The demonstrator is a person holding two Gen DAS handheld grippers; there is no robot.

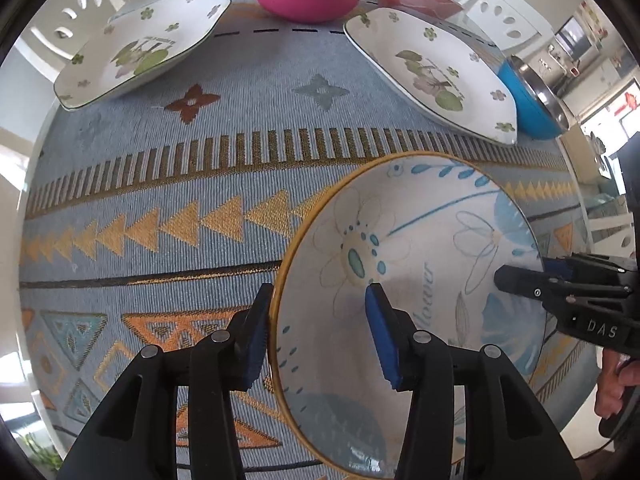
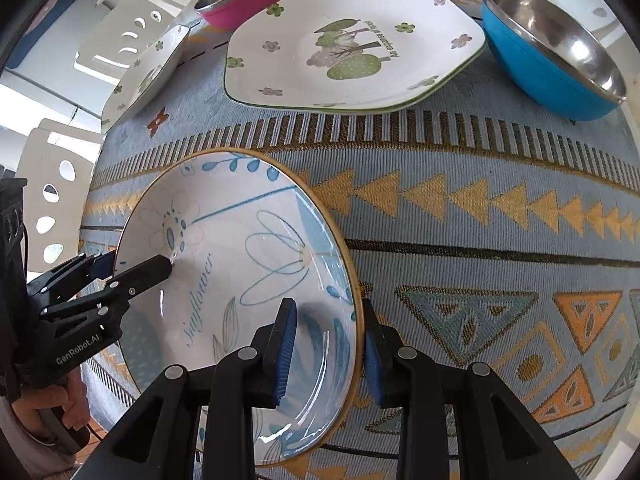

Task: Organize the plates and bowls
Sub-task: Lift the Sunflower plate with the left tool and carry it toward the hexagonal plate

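The right hand-held gripper [image 2: 328, 350] clamps the glossy round blue-flowered plate's [image 2: 248, 248] gold rim, while the left hand-held gripper [image 1: 318, 336] straddles its opposite rim, released.

Home dining area: patterned tablecloth [image 1: 248, 128], white cut-out chairs [image 2: 56, 184] (kitchen behind), floral plates [image 2: 352, 48]

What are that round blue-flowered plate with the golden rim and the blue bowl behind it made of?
The round blue-flowered plate with the golden rim looks like glazed ceramic: a glossy white face with painted flowers and bright window glints. The blue bowl seems to be polished steel inside, mirror-bright with reflections, with a smooth blue outer shell, plastic or enamel; I cannot tell which.
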